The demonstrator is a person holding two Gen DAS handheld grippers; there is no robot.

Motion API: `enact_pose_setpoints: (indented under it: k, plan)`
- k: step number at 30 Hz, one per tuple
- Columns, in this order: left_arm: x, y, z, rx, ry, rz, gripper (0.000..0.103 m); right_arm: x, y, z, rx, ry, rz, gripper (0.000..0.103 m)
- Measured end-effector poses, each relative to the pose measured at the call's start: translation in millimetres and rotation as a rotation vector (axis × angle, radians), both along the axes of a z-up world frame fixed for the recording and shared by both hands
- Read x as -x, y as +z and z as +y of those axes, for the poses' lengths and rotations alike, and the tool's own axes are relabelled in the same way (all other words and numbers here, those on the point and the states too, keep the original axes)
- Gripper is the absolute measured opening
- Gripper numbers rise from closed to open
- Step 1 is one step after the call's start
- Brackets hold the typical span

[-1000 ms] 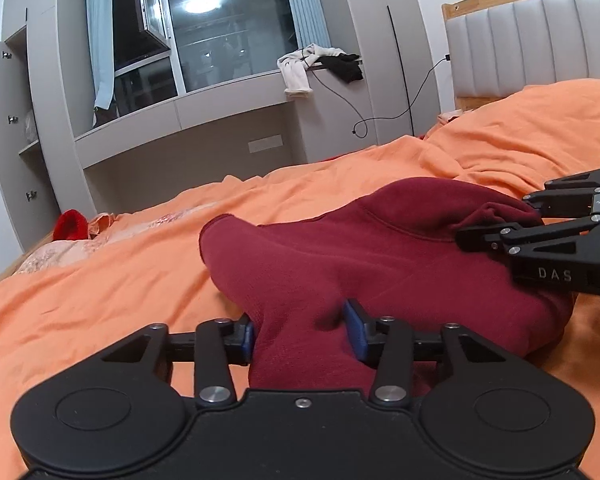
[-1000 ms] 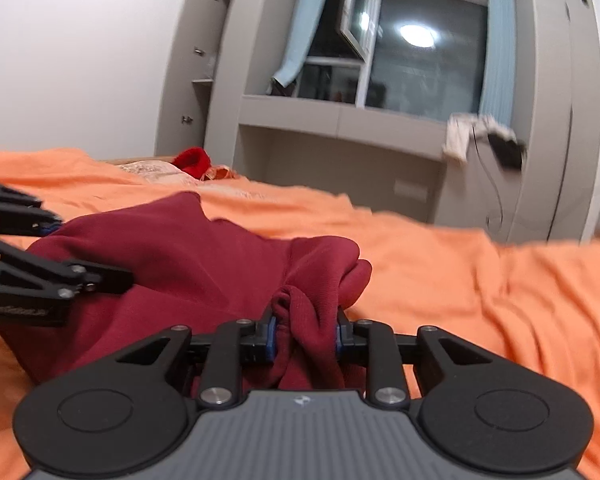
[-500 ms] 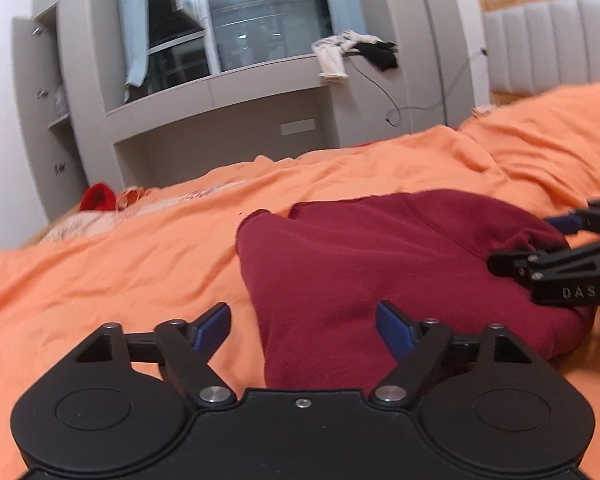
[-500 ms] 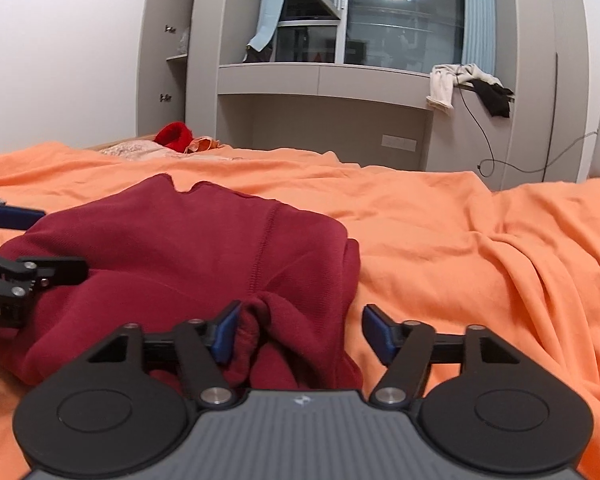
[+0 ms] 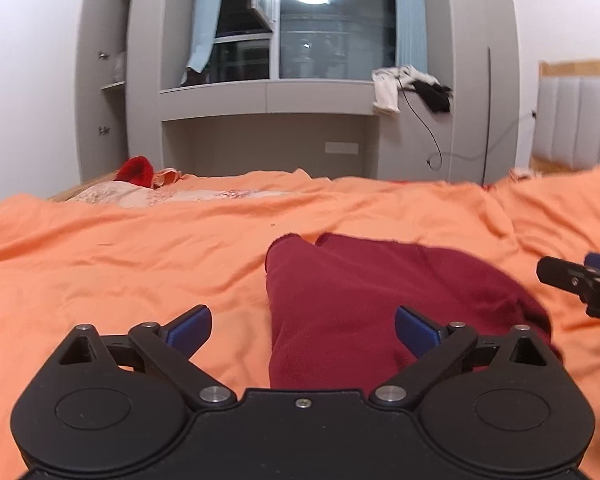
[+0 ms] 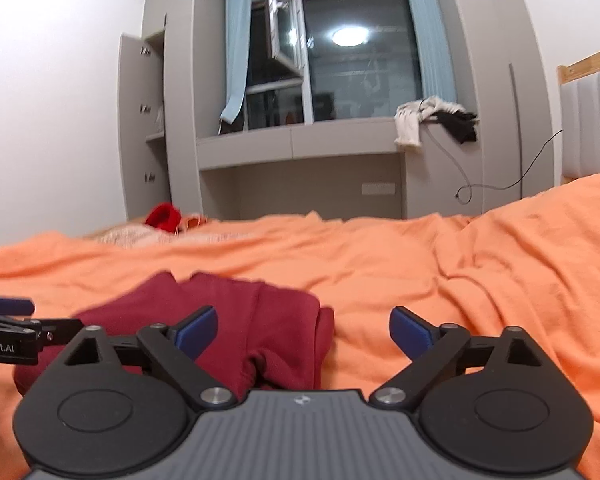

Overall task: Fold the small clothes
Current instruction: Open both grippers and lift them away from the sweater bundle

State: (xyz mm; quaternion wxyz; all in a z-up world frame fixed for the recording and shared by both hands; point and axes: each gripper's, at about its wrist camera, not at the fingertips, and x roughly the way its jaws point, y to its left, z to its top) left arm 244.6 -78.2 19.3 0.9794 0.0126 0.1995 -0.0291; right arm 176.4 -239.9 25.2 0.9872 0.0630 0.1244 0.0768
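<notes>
My left tongs (image 5: 303, 330) gape wide and hold nothing; my right tongs (image 6: 303, 330) are spread just as wide and empty too. One dark red garment (image 5: 372, 300) lies folded on the orange bed cover (image 5: 120, 280), its long axis running from me toward the far wall, a narrow end pointing that way. Farther off I count one bright red item (image 5: 135, 169) at the bed's edge, then two cloths (image 6: 432, 120) on the window ledge.

White lettering "Robot.AI" is showing on the left gripper (image 6: 8, 320), its beginning cut off. Nothing else is reading legibly.
</notes>
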Motion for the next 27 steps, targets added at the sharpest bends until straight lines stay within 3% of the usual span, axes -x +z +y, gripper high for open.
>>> enact_pose_setpoints:
  k: [3, 8, 14, 22, 27]
  plan:
    - [18.3, 9.6, 0.2, 0.025, -0.001, -0.028, 0.102, 20.3, 10.8, -2.1, -0.031, -0.006, -0.055, 0.103]
    - [58.3, 27.1, 2.1, 0.038, 0.008, -0.1, 0.102, 68.3, 24.6, -4.1, -0.055, -0.015, -0.15, 0.103]
    - [110.8, 41.5, 20.7, 0.108, 0.009, -0.132, 0.102, 131.1, 26.7, -2.4, -0.078, -0.026, -0.229, 0.103]
    - [172.8, 31.6, 44.9, 0.122, 0.02, -0.116, 0.102, 199.2, 8.3, 13.6, -0.054, -0.048, -0.267, 0.103]
    - [198.1, 17.6, 46.7, 0.067, -0.005, -0.106, 0.102, 222.3, -0.6, 29.4, -0.018, -0.056, -0.27, 0.103]
